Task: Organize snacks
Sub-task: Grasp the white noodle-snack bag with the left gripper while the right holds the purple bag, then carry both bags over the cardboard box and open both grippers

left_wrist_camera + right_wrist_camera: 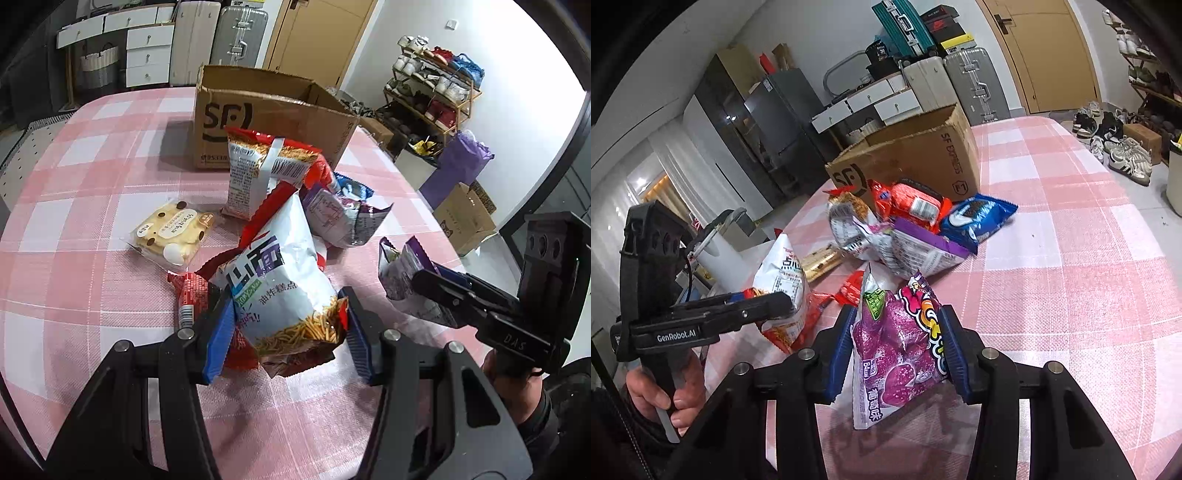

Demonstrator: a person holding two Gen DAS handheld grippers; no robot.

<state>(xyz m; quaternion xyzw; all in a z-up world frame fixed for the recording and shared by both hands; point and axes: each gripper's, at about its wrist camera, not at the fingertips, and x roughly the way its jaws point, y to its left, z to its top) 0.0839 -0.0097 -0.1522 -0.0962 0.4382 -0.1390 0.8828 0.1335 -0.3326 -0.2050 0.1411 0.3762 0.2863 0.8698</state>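
My left gripper [288, 332] is shut on a white noodle-snack bag [280, 280], held above the pink checked table [92, 221]. My right gripper [895, 350] is shut on a purple gummy bag [897, 347], also lifted; this bag shows at the right of the left wrist view [406, 280]. An open SF cardboard box [266, 118] stands at the far side of the table. In front of it lies a pile of snack bags: a second noodle bag [258, 173], a silver-purple bag [336, 218], a blue cookie pack [979, 218], a red pack [912, 203]. A bear-print cake pack [173, 232] lies left.
A small red wrapper [188, 295] lies under the left gripper. Suitcases [236, 33] and white drawers [147, 51] stand behind the table. A shoe rack [432, 92] and cardboard boxes [461, 218] are on the floor at the right.
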